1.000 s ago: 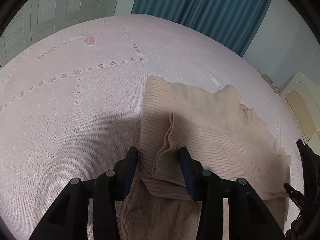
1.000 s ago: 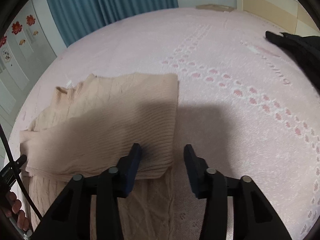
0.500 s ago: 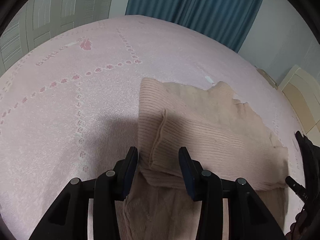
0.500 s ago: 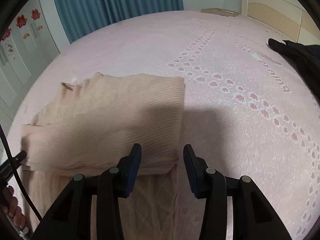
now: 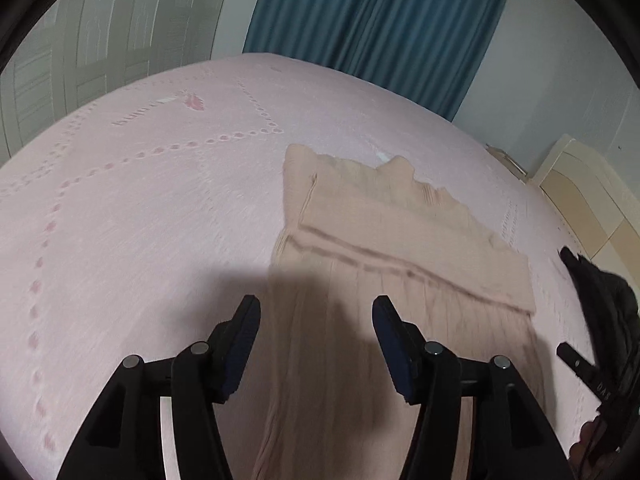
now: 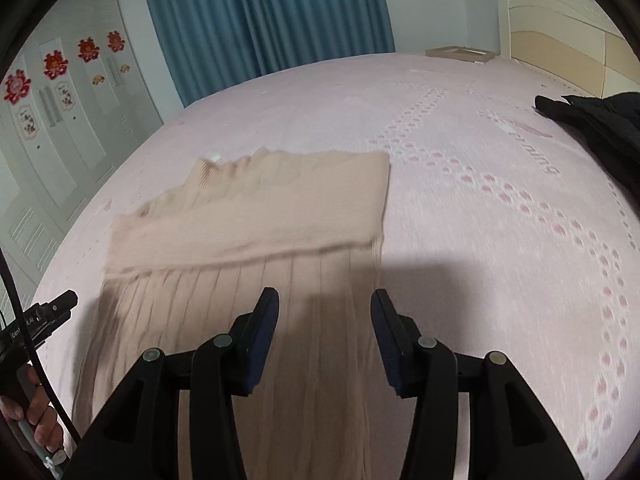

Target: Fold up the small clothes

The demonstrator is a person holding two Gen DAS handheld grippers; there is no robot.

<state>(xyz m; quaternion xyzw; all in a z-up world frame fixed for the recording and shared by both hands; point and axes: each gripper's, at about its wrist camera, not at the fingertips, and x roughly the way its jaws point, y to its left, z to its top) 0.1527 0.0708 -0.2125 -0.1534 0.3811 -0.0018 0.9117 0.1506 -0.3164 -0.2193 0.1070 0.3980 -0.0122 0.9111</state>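
I see a wide pink bedspread with plenty of bare cover to the left of the garment in my left wrist view and to its right in my right wrist view. The bed's far edge runs along a blue curtain, with wardrobe doors to one side and a cream headboard at the other.

A dark garment lies heaped on the bedspread near the headboard, well apart from the sweater; in the left wrist view the same dark heap sits just off the sweater's right edge. A small flat box rests at the far edge of the bed. Nothing lies on the cover between my tools and the knit.

The beige sweater lies flat in the middle of the bed, its upper part folded down into a band across the ribbed body, with a straight folded edge on each side.

My left gripper hovers above the sweater's lower left part; its fingers are apart and spreading, with only cloth beneath the gap and nothing pinched. My right gripper hovers above the lower right part; its fingers are also apart and widening, gripping nothing. At the left rim of the right wrist view, a hand holds the other tool's handle.
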